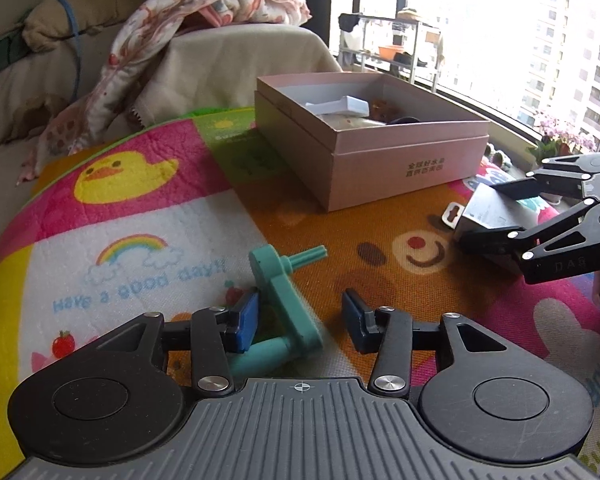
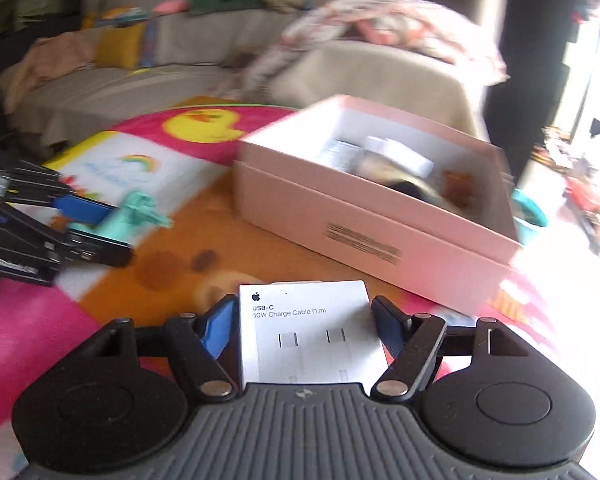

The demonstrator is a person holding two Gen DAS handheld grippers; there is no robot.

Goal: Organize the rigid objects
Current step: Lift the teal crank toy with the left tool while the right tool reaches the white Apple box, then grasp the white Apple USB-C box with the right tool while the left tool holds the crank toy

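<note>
Down on the colourful play mat (image 1: 148, 224), as the left wrist camera sees it, the left gripper (image 1: 300, 316) hangs over a teal plastic crank handle (image 1: 284, 300). Its jaws stand apart: the left blue pad touches the handle's side, the right pad is clear of it with bare orange mat between. The handle's ribbed peg points toward the pink cardboard box (image 1: 380, 160), which sits open on the mat's far half, a white flat packet and some darker bits inside. A wide strip of bear-face mat lies free between handle and box. The mat reads "Have a good day!!" under a rainbow; the box front carries two lines of Chinese characters too small to read. At the right edge the right gripper (image 1: 496, 216) holds a white carton (image 1: 484, 208) above the mat, near the box's right corner. Behind, a cloth-covered sofa with a floral blanket; right, a window rail.

From the right wrist camera, blurred beyond the fingers, the right gripper (image 2: 304, 328) has that white carton (image 2: 308, 336) between its pads, both pads against its sides. The carton's print reads "USB-C 60W Charge Cable (1m)" with an apple logo. The pink box (image 2: 372, 224) lies just ahead, its near wall bearing a smeared label. Left, the left gripper (image 2: 100, 224) sits at the teal handle (image 2: 140, 210).
</note>
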